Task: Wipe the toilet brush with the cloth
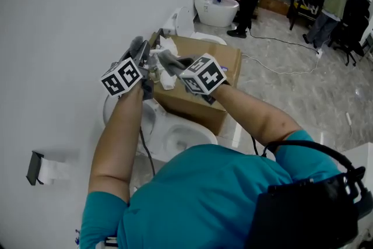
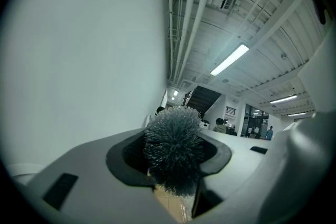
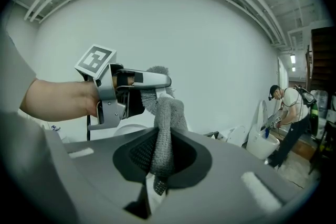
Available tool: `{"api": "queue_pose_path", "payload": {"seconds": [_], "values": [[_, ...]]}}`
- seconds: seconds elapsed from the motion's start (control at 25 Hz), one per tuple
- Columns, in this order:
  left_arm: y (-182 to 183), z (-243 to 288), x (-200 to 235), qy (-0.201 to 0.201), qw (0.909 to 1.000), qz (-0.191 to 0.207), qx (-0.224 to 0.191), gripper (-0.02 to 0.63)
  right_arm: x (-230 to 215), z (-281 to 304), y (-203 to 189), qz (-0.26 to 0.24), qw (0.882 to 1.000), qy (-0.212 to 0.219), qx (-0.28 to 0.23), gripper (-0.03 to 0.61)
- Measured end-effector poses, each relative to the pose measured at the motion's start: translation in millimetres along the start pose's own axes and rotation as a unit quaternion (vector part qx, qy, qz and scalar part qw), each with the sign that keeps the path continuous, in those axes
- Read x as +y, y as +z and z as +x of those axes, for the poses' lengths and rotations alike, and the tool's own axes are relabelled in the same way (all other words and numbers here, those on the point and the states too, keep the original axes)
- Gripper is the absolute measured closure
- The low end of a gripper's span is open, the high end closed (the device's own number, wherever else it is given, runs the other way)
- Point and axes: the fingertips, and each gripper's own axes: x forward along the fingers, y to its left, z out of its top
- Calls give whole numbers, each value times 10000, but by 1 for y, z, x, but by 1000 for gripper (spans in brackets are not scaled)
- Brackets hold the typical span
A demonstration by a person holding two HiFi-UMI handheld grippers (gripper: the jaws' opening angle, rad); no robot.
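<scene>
The toilet brush's grey bristle head (image 2: 173, 152) fills the gap between the jaws of my left gripper (image 2: 176, 173), which is shut on it. In the right gripper view that left gripper (image 3: 149, 81) is held level in front of the white wall, with the bristles (image 3: 157, 72) showing at its tip. My right gripper (image 3: 160, 162) is shut on a grey knitted cloth (image 3: 164, 134), whose free end rises and touches the brush. In the head view the two grippers, left (image 1: 139, 48) and right (image 1: 165, 59), meet tip to tip above the toilet.
A white toilet (image 1: 175, 137) stands below my arms, against the wall. An open cardboard box (image 1: 215, 58) with white material in it sits just behind. A paper holder (image 1: 39, 169) hangs on the wall at left. Other people and toilets (image 1: 217, 9) are further back.
</scene>
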Motion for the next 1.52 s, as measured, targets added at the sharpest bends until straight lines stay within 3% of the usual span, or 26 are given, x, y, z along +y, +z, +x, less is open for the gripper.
{"api": "queue_pose_path", "payload": {"seconds": [0.2,0.52,1.52], "values": [[-1,-1,-3,-12,10000,-32,51,420,5,12,9,-69,10000,14,12,560],[-2,-6,-18,-69,9992,373,126,420,10,16,21,-86,9999,-46,-35,560],[7,-15,-6,-75,9995,309,35,420,-14,1,-11,267,9990,-323,176,560]]}}
